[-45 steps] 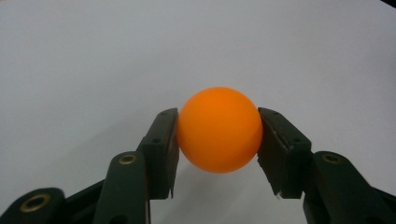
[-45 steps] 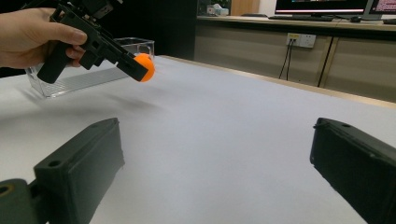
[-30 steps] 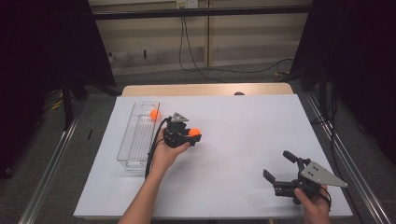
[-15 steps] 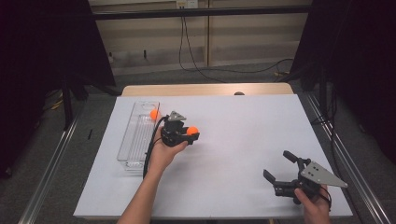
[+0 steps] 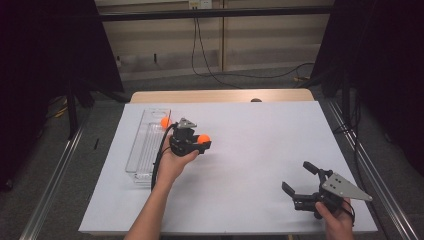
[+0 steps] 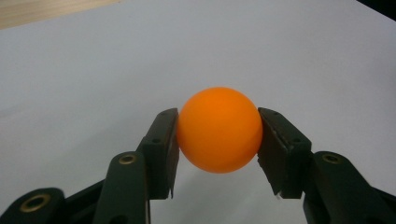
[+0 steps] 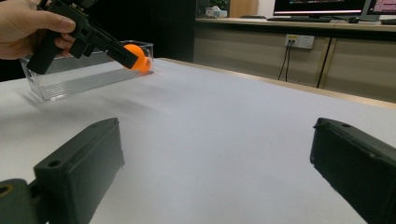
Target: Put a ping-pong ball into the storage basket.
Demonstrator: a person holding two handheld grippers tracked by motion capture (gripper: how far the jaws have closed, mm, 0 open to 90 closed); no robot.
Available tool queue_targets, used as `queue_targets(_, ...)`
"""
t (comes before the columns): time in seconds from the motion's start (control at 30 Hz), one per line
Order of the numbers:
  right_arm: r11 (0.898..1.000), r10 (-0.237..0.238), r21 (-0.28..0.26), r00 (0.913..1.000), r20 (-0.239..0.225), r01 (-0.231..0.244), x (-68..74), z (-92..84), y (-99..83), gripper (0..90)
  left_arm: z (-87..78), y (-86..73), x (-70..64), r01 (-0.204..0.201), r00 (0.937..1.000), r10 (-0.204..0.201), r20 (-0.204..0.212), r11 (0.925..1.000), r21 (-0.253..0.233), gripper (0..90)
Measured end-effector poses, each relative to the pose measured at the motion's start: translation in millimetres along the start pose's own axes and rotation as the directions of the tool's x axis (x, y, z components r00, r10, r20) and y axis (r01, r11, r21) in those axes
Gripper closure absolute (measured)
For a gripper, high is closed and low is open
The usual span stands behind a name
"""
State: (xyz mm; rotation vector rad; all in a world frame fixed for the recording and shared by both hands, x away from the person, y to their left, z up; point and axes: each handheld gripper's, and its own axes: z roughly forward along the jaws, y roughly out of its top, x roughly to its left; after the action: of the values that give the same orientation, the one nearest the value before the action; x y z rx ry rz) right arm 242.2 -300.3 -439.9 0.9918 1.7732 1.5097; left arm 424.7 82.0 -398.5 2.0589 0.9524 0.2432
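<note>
Here the left tongs (image 5: 202,142) are clenched on an orange ball (image 6: 219,129); in the left gripper view the two black pads press it on opposite sides, at its widest line. The ball hangs a little above the white desk (image 5: 250,150), just in front of the tongs' own body. The right tongs (image 5: 299,182) are released, with the jaws standing wide and nothing between them, and they rest low near the front right corner of the desk, well apart from the left tongs.

The ball looks like a light, hollow plastic one, smooth and quite stiff. I judge that it needs only little force, and that too much could dent it. Because it is round and slippery, it could jump out if the pads sit off its middle line; the hold now looks centred, so it should stay.

To the left of the left tongs, and close behind them, a clear plastic tray (image 5: 141,155) lies on the desk, long and narrow. A second orange ball (image 5: 165,122) sits at its far end.

The desk is covered with a plain white sheet, flat and smooth, so a dropped ball would roll away easily. Around the desk there are dark curtains, grey carpet, a pale wall with a socket (image 5: 200,4) and hanging cables (image 5: 200,50).
</note>
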Motion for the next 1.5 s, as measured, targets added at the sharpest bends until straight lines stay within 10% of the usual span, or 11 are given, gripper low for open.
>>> queue_targets(1.5, 1.000, 0.000, 0.001, 1.0000, -0.002, 0.000, 0.5, 0.2, 0.1, 2.1, -27.3, 6.3, 13.9, 0.034, 0.9990, -0.035, -0.028, 0.9992, -0.019, 50.9)
